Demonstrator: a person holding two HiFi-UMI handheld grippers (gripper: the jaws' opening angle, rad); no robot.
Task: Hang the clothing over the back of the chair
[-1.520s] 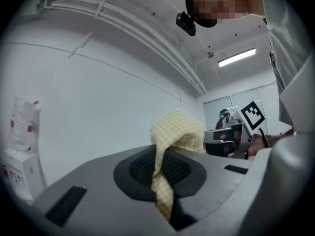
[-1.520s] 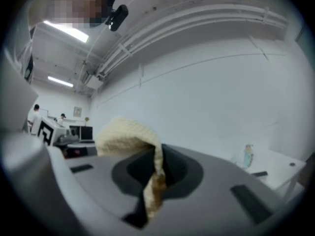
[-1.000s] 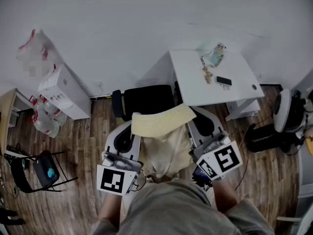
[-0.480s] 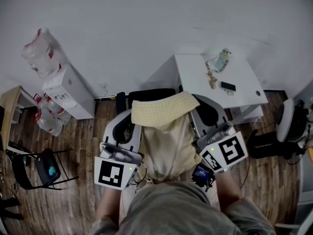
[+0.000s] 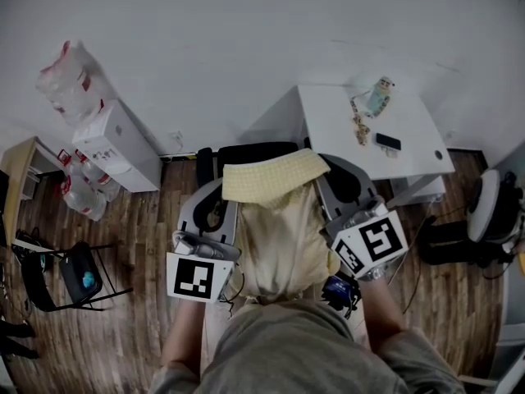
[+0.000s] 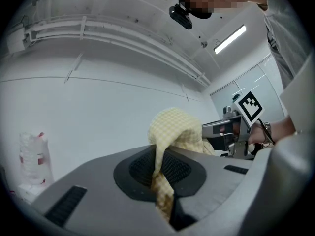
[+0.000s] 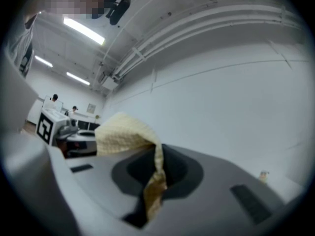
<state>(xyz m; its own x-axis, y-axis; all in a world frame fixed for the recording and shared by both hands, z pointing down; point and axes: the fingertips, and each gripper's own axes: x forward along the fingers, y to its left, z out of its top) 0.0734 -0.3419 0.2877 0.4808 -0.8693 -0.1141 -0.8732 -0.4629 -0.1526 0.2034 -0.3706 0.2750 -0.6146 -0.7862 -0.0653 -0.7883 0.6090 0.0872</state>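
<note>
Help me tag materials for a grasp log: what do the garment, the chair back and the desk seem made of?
The garment: soft woven cloth, pale yellow, fine check; it folds and drapes limply. The chair back: black, matte, perhaps fabric or mesh; too small to tell. The desk: smooth white top, probably laminate or painted board.

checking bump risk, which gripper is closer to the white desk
Right. The right gripper is close by the left edge of the white desk; the left gripper is farther off, on the other side of the yellow clothing.
</note>
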